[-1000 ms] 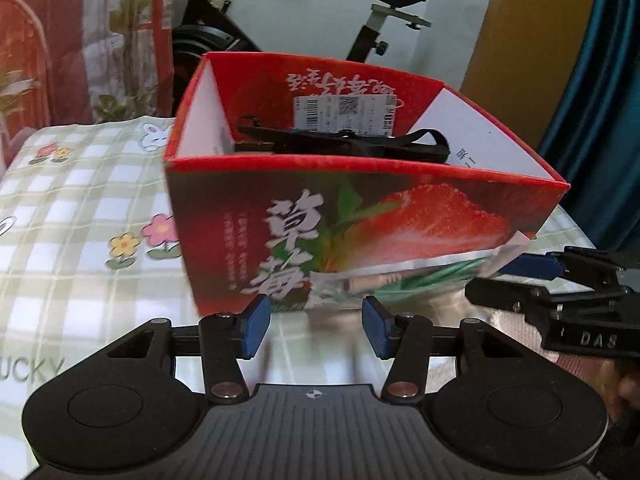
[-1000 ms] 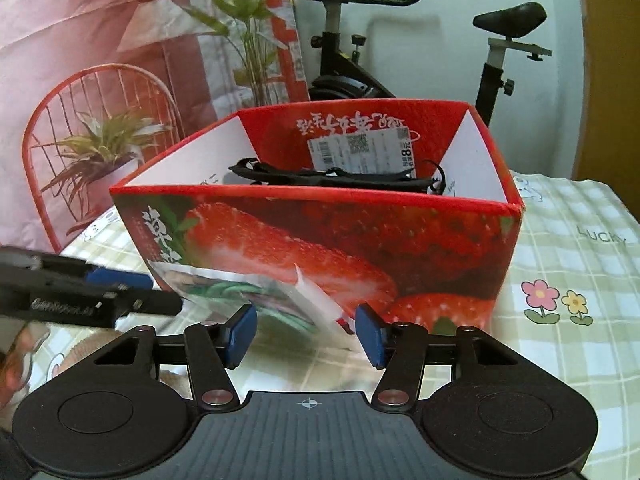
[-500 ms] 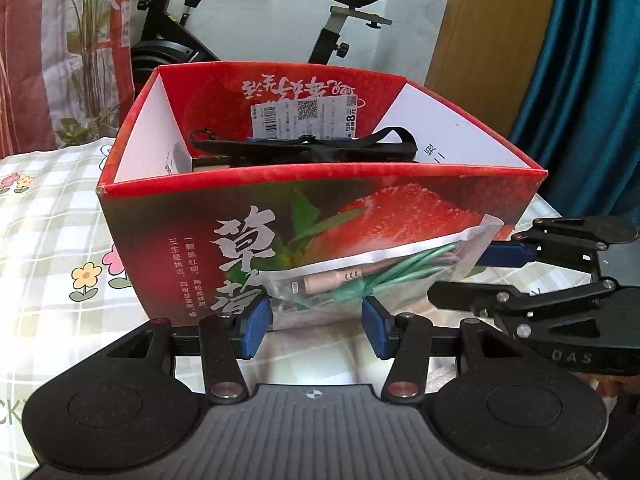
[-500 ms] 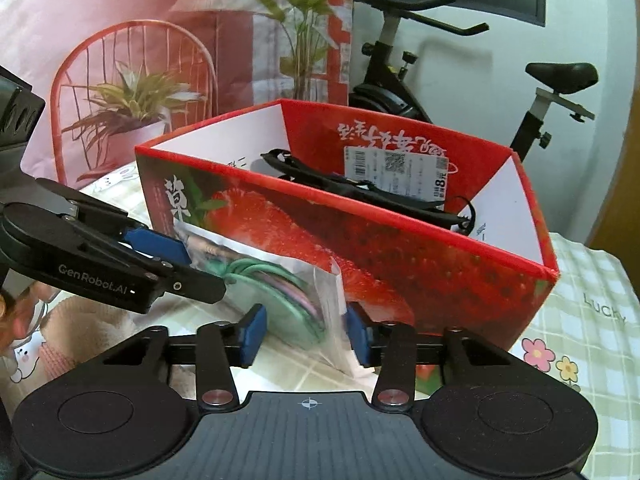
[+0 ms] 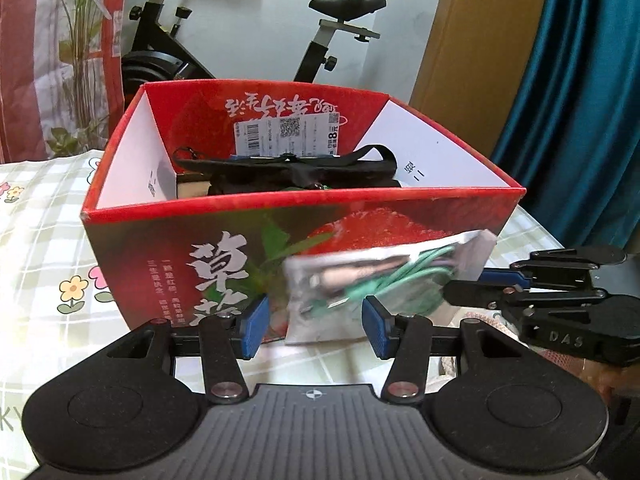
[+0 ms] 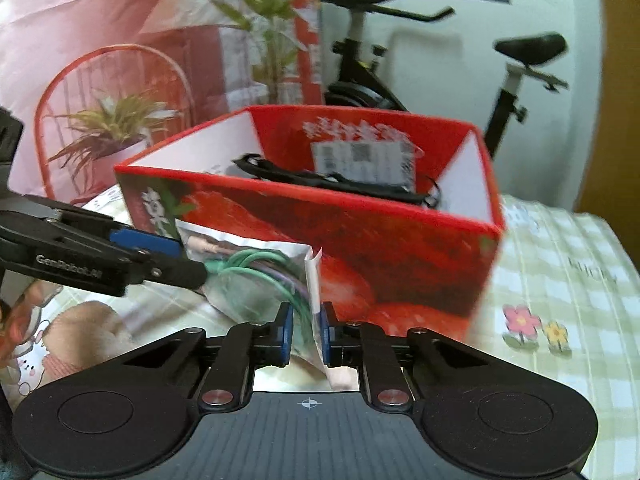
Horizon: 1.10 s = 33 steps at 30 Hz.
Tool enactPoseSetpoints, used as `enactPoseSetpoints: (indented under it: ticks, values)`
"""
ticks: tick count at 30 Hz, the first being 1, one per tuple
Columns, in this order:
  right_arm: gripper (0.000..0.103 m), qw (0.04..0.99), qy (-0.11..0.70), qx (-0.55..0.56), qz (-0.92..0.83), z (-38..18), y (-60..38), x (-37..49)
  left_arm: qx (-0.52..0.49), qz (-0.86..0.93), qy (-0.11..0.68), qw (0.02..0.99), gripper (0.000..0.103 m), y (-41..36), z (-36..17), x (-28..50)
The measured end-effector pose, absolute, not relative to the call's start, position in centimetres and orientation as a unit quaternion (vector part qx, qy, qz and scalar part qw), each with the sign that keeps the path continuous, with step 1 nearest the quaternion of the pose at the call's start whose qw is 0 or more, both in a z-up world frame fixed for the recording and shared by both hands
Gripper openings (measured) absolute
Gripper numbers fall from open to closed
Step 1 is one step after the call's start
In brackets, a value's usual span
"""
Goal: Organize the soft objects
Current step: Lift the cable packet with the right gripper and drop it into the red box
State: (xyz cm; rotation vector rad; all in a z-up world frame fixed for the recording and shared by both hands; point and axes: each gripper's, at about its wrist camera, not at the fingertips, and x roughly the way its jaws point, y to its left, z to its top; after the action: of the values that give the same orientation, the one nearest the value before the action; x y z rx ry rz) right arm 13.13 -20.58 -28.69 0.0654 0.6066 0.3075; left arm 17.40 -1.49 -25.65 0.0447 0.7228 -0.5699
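Note:
A clear plastic bag (image 5: 380, 284) with a coiled green cable hangs in front of the red strawberry box (image 5: 180, 240). My right gripper (image 6: 306, 334) is shut on one edge of the bag (image 6: 256, 276); in the left wrist view it (image 5: 468, 286) comes in from the right. My left gripper (image 5: 316, 330) is open. The bag's lower part hangs in the gap between its blue pads (image 5: 254, 330), with room on the left side. In the right wrist view it (image 6: 188, 260) reaches the bag from the left. A black strap (image 5: 288, 168) lies inside the box (image 6: 400, 240).
The box stands on a checked tablecloth (image 5: 48, 240) with flower prints (image 6: 520, 322). A pink-beige soft thing (image 6: 88, 328) lies on the table below the left gripper. Behind stand an exercise bike (image 5: 320, 40), a plant backdrop (image 6: 112, 128) and a blue curtain (image 5: 580, 100).
My right gripper has closed from half open onto the bag's edge. The bag has risen off the table in front of the box and now hangs between my left gripper's pads.

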Motion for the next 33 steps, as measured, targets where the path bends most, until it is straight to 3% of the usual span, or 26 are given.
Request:
enactPoseSetpoints:
  ticks: [5, 13, 15, 18, 20, 21, 33]
  values:
    - [0.003, 0.944, 0.299, 0.042, 0.134, -29.2, -21.7, 12.8, 0.012, -0.281, 0.356, 0.891, 0.053, -2.2, -26.4, 17.6]
    - [0.003, 0.945, 0.292, 0.038, 0.143, -29.3, -21.9, 12.7, 0.013, -0.295, 0.363, 0.884, 0.053, -3.3, -27.6, 17.7]
    - [0.010, 0.945, 0.290, 0.030, 0.146, -29.2, -21.7, 12.8, 0.010, -0.297, 0.363, 0.883, 0.053, -3.2, -27.7, 17.8]
    - [0.024, 0.944, 0.289, 0.024, 0.156, -29.2, -21.5, 13.2, 0.018, -0.296, 0.365, 0.883, 0.045, -3.3, -27.8, 17.9]
    - [0.024, 0.944, 0.290, 0.023, 0.158, -29.2, -21.3, 13.5, 0.014, -0.293, 0.367, 0.883, 0.034, -3.2, -27.9, 18.0]
    - [0.019, 0.943, 0.291, 0.025, 0.160, -29.2, -21.2, 13.7, 0.012, -0.291, 0.368, 0.883, 0.030, -3.1, -27.8, 18.1]
    - [0.015, 0.951, 0.250, 0.050, 0.173, -25.6, -21.0, 11.7, -0.029, -0.296, 0.322, 0.899, 0.026, -0.8, -23.4, 15.7]
